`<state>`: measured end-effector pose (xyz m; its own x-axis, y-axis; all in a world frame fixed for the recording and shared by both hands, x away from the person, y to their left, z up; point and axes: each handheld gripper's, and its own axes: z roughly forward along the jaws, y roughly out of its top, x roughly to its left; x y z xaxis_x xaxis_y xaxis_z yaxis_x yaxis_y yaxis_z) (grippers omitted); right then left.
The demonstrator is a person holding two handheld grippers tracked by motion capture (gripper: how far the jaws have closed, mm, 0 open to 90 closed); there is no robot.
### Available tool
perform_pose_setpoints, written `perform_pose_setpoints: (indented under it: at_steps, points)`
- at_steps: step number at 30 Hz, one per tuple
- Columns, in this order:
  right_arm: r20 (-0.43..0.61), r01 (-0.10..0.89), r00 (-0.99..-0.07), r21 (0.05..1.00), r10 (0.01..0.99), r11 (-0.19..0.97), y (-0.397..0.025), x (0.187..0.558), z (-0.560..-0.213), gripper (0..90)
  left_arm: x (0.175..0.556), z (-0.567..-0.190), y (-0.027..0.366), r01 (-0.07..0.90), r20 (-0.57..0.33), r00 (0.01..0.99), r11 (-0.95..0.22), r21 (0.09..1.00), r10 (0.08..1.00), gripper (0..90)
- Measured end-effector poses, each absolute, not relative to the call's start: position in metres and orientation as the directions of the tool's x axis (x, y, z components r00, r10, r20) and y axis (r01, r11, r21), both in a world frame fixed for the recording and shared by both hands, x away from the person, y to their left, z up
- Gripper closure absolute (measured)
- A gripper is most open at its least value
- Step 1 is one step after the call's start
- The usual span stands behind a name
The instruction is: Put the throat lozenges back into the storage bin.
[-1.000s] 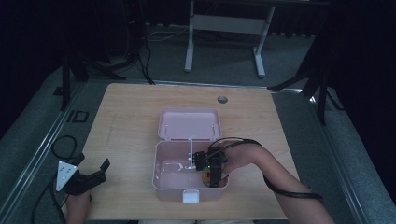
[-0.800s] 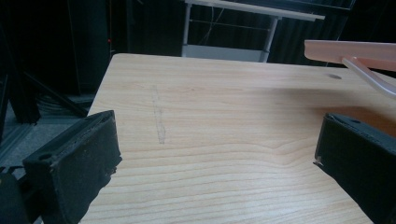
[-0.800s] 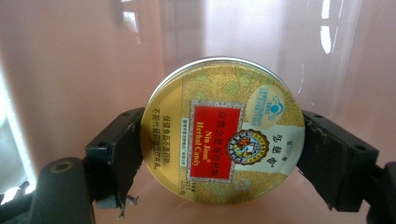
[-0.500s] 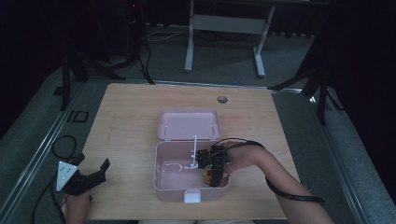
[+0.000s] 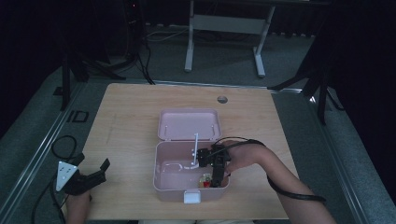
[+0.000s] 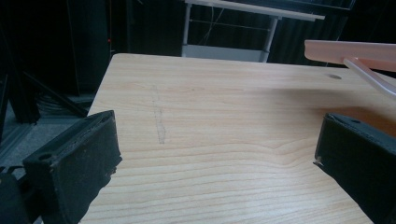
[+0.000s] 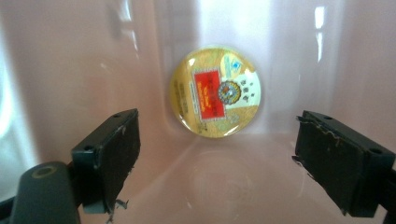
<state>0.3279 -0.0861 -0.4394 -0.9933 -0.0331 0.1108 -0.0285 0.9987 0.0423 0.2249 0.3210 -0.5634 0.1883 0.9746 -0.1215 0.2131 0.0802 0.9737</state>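
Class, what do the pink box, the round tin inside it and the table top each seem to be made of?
Pink box: probably plastic, its smooth walls glossy with soft highlights.
Round tin: likely metal under a glossy printed gold and red label.
Table: wood or wood-look laminate, matt, with visible grain.

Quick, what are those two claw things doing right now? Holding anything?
Left hand-held gripper: open, empty, over the bare table.
Right hand-held gripper: open, holding nothing, inside the pink box, facing a small round tin.
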Motion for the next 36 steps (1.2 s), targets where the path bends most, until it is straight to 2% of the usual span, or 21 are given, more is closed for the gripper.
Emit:
perform_pose_setpoints:
  at_steps: [1,8,14,20,26,36]
  points:
    - [0.112,-0.024,-0.993,0.089,-0.034,0.996,-0.089,0.329,-0.43,13.1,0.225,-0.563,0.321,0.213,-0.122,0.187,0.081,0.974,0.975,0.4]
    - [0.059,-0.013,-0.998,0.207,-0.026,0.978,-0.104,0.332,-0.401,12.5,0.225,-0.563,0.321,0.213,-0.121,0.185,0.081,0.974,0.975,0.3]
    - [-0.006,0.032,-0.999,0.353,0.036,0.935,-0.133,0.338,-0.375,12.5,0.225,-0.563,0.321,0.214,-0.12,0.184,0.08,0.974,0.976,0.3]
    - [-0.075,0.07,-0.99,0.447,0.116,0.892,-0.17,0.345,-0.363,12.5,0.225,-0.563,0.321,0.213,-0.122,0.185,0.081,0.974,0.975,0.3]
    - [-0.091,0.125,-0.977,0.478,0.191,0.869,-0.203,0.353,-0.38,12.5,0.225,-0.563,0.321,0.215,-0.12,0.185,0.079,0.973,0.975,0.3]
    - [-0.029,0.268,-0.943,0.523,0.331,0.809,-0.235,0.372,-0.442,11.9,0.225,-0.563,0.321,0.215,-0.121,0.184,0.08,0.973,0.975,0.3]
